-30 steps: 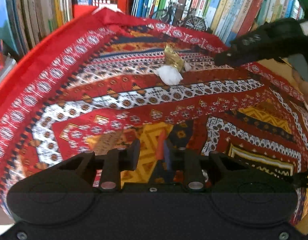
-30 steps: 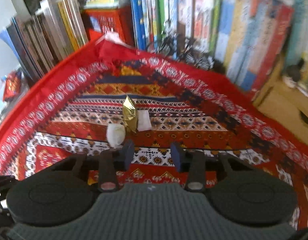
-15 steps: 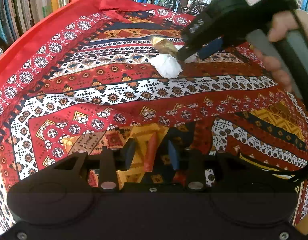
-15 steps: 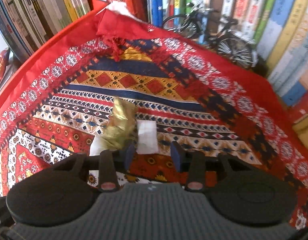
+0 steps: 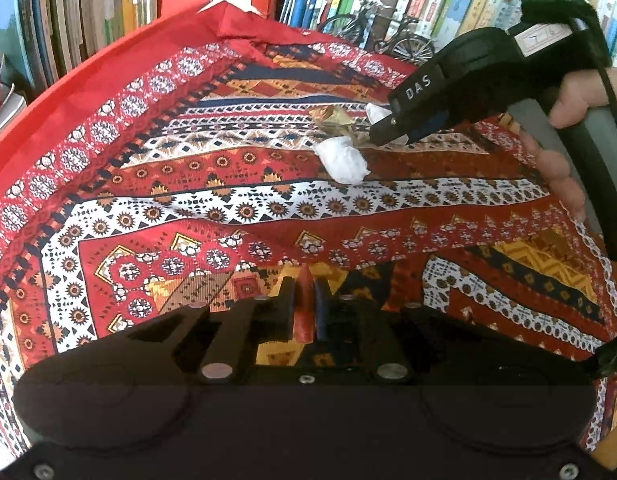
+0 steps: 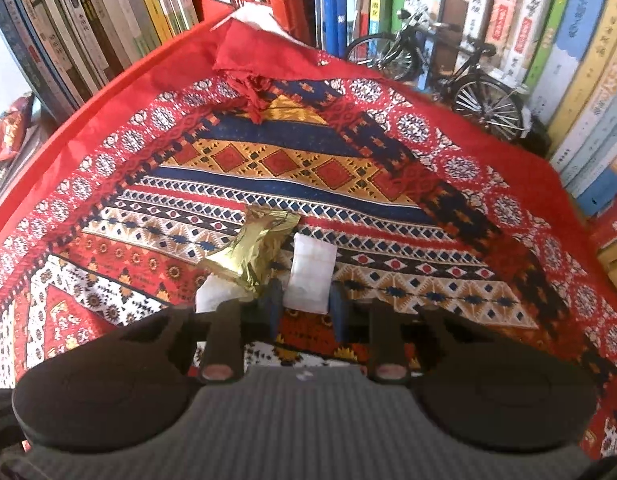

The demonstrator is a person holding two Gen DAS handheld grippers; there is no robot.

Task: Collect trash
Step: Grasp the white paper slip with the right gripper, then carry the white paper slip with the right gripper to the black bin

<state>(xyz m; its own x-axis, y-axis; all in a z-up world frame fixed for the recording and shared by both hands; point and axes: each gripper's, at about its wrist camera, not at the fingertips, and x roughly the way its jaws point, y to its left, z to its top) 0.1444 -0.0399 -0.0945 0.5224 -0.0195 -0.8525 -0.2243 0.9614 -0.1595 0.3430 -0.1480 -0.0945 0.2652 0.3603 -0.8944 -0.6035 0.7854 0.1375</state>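
The left gripper (image 5: pixel 304 300), at the lower middle of the left wrist view, is closed on a thin red wrapper (image 5: pixel 304 306), its jaws having just been closing. The wrapper stands between the two fingers with its long axis running up the frame, its narrow tip pointing toward the top.

The right gripper (image 6: pixel 304 302), at the lower middle of the right wrist view, has its jaws part open and just been closing, one finger (image 6: pixel 273 300) on each side of a white packet (image 6: pixel 310 274). The pads sit right at the packet's edges (whether they press on it I cannot tell). The packet lies flat on the patterned cloth (image 6: pixel 268 152), its long axis running up the frame, away from the gripper.

Just left of the packet lies a crumpled gold wrapper (image 6: pixel 254 250), tilted with its long axis from lower left to upper right. Below and left of it, partly hidden, sits a crumpled white tissue (image 6: pixel 212 296).

In the left wrist view, the right gripper (image 5: pixel 392 130) comes in from the upper right, held by a hand (image 5: pixel 564 136), its tips down at the white packet (image 5: pixel 376 112), beside the gold wrapper (image 5: pixel 334 118) and the tissue (image 5: pixel 342 158)
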